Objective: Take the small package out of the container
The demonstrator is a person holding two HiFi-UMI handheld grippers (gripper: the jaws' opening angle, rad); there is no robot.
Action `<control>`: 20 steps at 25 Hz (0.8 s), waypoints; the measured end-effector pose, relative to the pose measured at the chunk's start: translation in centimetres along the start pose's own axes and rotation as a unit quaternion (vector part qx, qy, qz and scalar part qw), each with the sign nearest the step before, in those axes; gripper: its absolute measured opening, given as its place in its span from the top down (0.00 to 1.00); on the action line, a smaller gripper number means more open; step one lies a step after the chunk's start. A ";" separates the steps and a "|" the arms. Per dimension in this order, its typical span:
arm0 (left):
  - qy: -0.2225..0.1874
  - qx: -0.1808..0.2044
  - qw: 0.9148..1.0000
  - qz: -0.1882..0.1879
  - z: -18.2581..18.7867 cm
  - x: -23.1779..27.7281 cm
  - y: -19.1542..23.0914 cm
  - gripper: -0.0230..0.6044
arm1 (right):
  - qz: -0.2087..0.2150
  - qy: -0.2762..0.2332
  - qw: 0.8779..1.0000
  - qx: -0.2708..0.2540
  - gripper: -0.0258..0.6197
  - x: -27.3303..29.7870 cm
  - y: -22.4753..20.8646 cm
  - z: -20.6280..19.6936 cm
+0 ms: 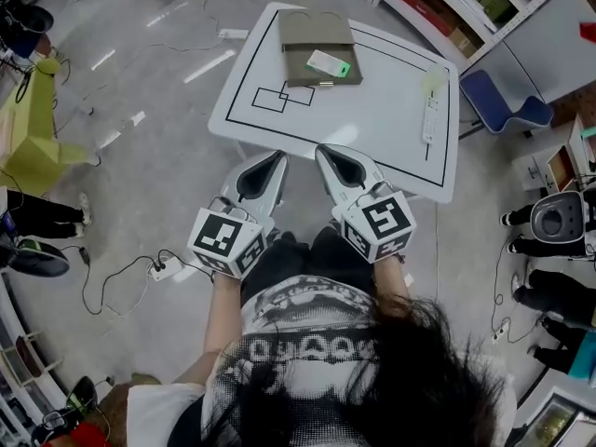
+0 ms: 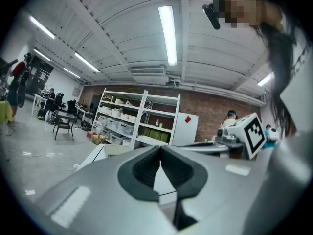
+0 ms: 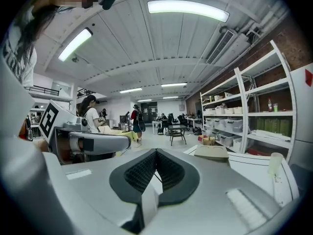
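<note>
The left gripper [image 1: 276,161] hovers at the counter's [image 1: 372,110] 6 o'clock edge, its jaws closed on nothing. The flat olive container [image 1: 296,35] sits at 12 o'clock, well apart from both grippers, with the small white package [image 1: 328,63] lying on its near half. The right gripper [image 1: 328,155], just beside the left, is also closed and empty. The package looks thin, so jaws reaching for it may pinch the container's fabric too, or drag the unheld container across the counter.
</note>
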State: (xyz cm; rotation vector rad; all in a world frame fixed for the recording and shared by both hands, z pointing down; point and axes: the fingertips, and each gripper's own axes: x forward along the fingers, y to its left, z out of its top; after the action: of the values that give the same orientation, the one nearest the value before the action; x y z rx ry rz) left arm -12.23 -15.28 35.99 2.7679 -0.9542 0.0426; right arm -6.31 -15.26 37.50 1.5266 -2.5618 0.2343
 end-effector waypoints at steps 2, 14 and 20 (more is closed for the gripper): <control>0.004 -0.001 1.000 -0.003 -0.2 0.4 0.3 0.96 | -0.002 0.004 1.000 0.000 0.96 0.3 -0.1 -0.3; 0.013 -0.006 1.000 0.002 -0.3 3.7 3.3 0.96 | 0.001 0.018 1.000 -0.003 0.96 3.9 -3.4 -0.9; 0.021 -0.009 1.000 0.004 0.1 7.3 5.7 0.96 | -0.003 0.019 1.000 0.005 0.96 6.9 -7.4 -0.3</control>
State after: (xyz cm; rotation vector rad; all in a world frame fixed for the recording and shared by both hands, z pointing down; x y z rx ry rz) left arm -10.00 -24.07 37.73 2.7358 -0.9503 0.0919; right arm -3.02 -24.62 39.67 1.5174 -2.5300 0.2734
